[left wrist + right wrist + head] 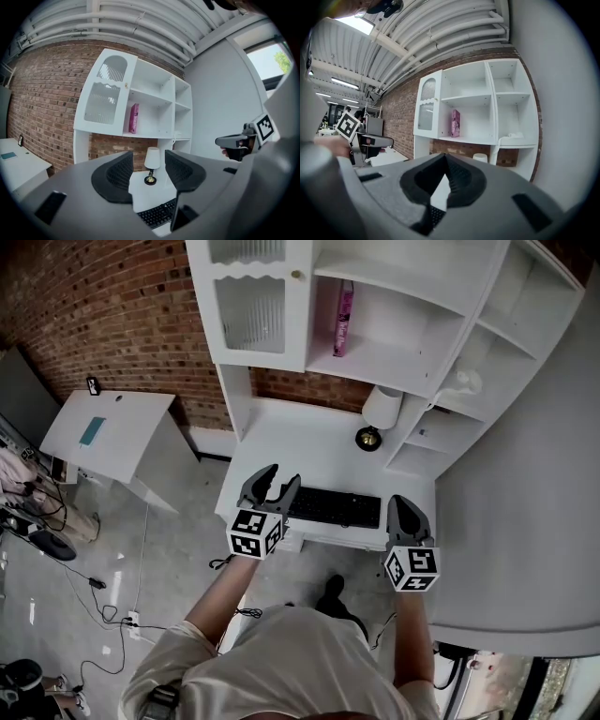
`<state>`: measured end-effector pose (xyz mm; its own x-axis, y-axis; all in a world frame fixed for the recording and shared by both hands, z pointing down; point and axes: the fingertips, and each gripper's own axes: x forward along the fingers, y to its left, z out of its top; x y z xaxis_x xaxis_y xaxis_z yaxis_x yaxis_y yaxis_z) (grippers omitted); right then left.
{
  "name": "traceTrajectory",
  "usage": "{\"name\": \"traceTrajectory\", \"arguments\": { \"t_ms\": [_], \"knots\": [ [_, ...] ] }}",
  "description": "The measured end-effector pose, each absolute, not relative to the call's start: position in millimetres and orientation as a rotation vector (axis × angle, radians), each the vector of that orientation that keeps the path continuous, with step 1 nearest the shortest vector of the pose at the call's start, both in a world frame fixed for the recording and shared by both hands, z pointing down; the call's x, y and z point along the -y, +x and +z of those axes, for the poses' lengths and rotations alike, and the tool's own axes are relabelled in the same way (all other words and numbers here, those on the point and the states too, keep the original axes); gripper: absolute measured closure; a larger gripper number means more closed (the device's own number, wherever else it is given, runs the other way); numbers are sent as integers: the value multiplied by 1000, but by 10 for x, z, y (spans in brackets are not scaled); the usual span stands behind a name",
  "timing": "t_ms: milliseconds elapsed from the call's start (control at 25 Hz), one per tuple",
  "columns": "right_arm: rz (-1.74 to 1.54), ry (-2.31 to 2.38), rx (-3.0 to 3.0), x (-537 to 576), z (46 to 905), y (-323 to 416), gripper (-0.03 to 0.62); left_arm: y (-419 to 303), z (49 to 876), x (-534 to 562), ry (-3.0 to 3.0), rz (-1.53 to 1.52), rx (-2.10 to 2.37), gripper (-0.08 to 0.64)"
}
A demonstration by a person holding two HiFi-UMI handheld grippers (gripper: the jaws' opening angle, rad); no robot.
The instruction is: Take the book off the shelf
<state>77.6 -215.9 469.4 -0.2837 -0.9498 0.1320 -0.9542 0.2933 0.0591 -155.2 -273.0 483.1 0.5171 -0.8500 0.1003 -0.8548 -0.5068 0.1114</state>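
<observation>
Far left of the shelf unit (394, 360), a small white table (103, 427) stands against the brick wall (94, 296). A strip of bare floor (178, 531) separates it from the unit's desk edge. On the unit's left side hangs a ribbed-glass cabinet door (251, 310), shut. Just right of that door, in the unit's open middle compartment, the pink book (343, 320) stands upright on the shelf board, close to the compartment's left wall. The rest of that board to the book's right is free.

The left gripper (283, 474) hovers in front of the unit, above the desk's front-left edge and well below the book. Its jaws are spread with only air between them. A black keyboard (333, 507) lies along the desk's front edge between the two tools. Behind it, a white-shaded lamp (380, 413) stands near the unit's right-hand upright.

The right gripper (401, 502) hovers over the desk's front-right edge. Its jaws are pressed together at the tips and grip nothing. Right of the unit, a plain grey wall (525, 521) closes off that side.
</observation>
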Motion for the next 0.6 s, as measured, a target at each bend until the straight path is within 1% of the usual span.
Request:
{"name": "traceTrajectory", "arguments": {
  "t_ms": [320,600],
  "knots": [
    [46,1691,2477,2816,4703,999,589,-1295,4831,3247,2555,42,1543,354],
    [48,1594,2534,3409,4663,1299,589,-932,4588,3765,2551,32,1619,354]
  ]
}}
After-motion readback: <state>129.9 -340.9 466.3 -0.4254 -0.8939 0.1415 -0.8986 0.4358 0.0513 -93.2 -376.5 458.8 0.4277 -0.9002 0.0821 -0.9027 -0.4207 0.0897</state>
